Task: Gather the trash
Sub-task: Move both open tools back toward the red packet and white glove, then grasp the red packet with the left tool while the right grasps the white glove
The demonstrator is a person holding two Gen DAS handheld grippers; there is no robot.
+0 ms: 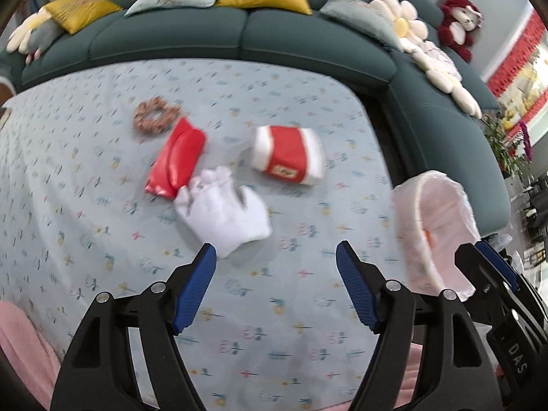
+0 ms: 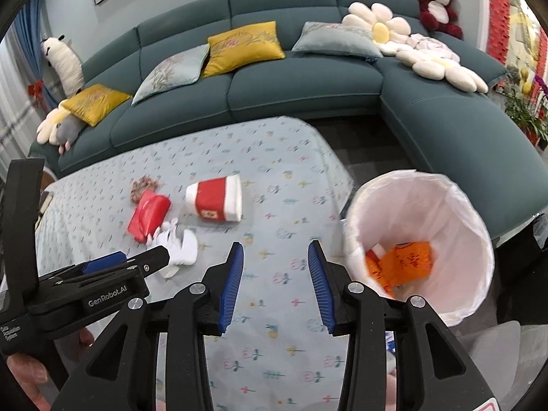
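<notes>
A crumpled white tissue (image 1: 224, 210) lies on the patterned tablecloth (image 1: 68, 171), just beyond my open, empty left gripper (image 1: 275, 257). Behind the tissue lie a red wrapper (image 1: 176, 159), a red-and-white paper cup (image 1: 287, 154) on its side, and a brown scrunchie (image 1: 154, 114). In the right wrist view my right gripper (image 2: 275, 257) is open and empty over the table's near right part. A white-lined trash bin (image 2: 435, 212) stands to its right with orange packaging (image 2: 404, 262) inside. The left gripper (image 2: 137, 260) shows there, at the tissue (image 2: 179, 248). The cup (image 2: 215, 202) and the wrapper (image 2: 149, 217) show there too.
A teal corner sofa (image 2: 301, 92) with yellow and grey cushions, flower pillows and a red plush bear (image 2: 435, 0) wraps behind and right of the table. The bin (image 1: 435, 226) is off the table's right edge. A pink cloth (image 1: 20, 349) hangs at the near left.
</notes>
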